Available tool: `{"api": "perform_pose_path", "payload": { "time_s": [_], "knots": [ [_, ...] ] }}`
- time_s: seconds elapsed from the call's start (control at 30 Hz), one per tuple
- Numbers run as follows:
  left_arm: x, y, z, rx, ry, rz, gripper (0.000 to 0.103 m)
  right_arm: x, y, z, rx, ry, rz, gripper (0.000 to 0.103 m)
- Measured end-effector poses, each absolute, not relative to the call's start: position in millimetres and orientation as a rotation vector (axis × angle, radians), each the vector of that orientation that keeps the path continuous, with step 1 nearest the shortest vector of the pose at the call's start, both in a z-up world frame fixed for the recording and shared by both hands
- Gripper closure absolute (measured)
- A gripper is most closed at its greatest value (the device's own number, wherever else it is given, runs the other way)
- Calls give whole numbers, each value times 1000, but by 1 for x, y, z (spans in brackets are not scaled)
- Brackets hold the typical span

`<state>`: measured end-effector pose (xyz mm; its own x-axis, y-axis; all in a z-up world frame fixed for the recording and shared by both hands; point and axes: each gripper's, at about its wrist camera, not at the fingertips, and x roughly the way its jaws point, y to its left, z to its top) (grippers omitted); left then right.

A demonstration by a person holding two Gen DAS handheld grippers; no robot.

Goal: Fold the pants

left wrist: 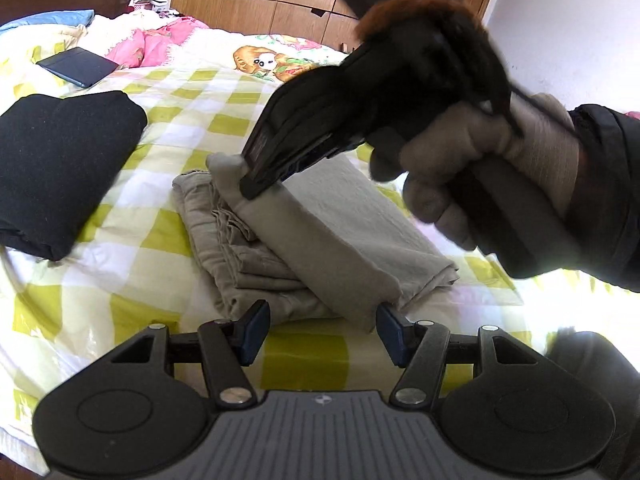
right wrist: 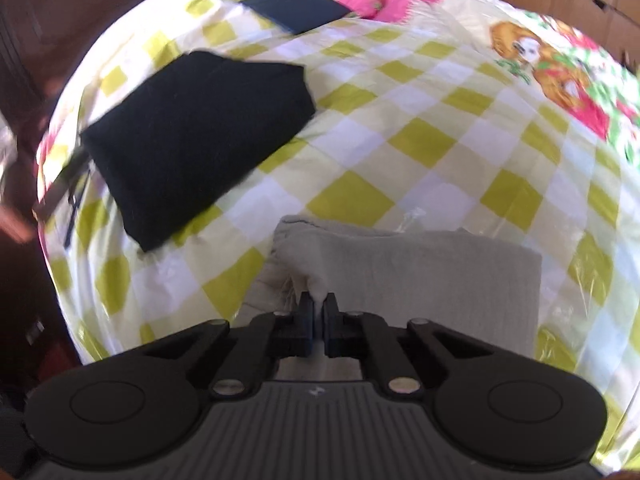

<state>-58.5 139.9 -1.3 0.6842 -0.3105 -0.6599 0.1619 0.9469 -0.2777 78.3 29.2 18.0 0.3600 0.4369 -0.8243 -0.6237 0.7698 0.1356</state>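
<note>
My right gripper has its jaws clenched on a pinch of the beige pants, a small peak of cloth showing between the pads at the near-left corner of the folded bundle. Seen from my left wrist, that same gripper comes down from the upper right, gripped by my gloved right hand with a dark sleeve behind it, and its tip sits on the far corner of the pants, where the top layer is drawn up into a ridge over the flatter layers beneath. My left gripper hovers with its jaws released, the near edge of the pants lying between and just beyond the two blue pads without being pressed. The pants lie on the bed, on its yellow-and-white checked cover. A folded black garment rests to the left, apart from the pants, and a dark flat tablet lies farther back.
</note>
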Motion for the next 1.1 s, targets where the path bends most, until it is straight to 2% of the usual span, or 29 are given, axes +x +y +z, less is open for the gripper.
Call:
{"api": "perform_pose_path", "payload": {
  "time_s": [0.17,0.4,0.43,0.5,0.53,0.7,0.77,0.9,1.0,1.03,1.1],
  "knots": [
    [-61,132,7,-211,752,-277,27,85,-2,39,-48,968,675,99],
    [-48,93,20,-103,696,-232,26,82,-31,58,62,921,682,99],
    [-43,87,18,-71,698,-218,29,83,-33,59,76,915,678,99],
    [-36,80,15,-34,703,-214,59,85,-42,65,111,903,674,99],
    [-31,81,14,-44,723,-213,80,85,-45,69,129,896,674,99],
    [-31,112,33,-142,663,-178,80,89,-36,101,147,826,722,99],
    [-33,128,38,-190,635,-161,80,94,-15,97,106,822,737,99],
    [-24,152,16,-273,678,-118,80,114,45,45,-22,927,739,99],
    [-16,167,-15,-328,769,-83,80,117,68,-1,-60,1022,747,94],
    [-17,170,-23,-341,791,-80,79,116,72,-11,-65,1039,746,90],
    [-21,175,-33,-375,803,-85,76,114,74,-21,-43,1051,774,88]
  ]
}}
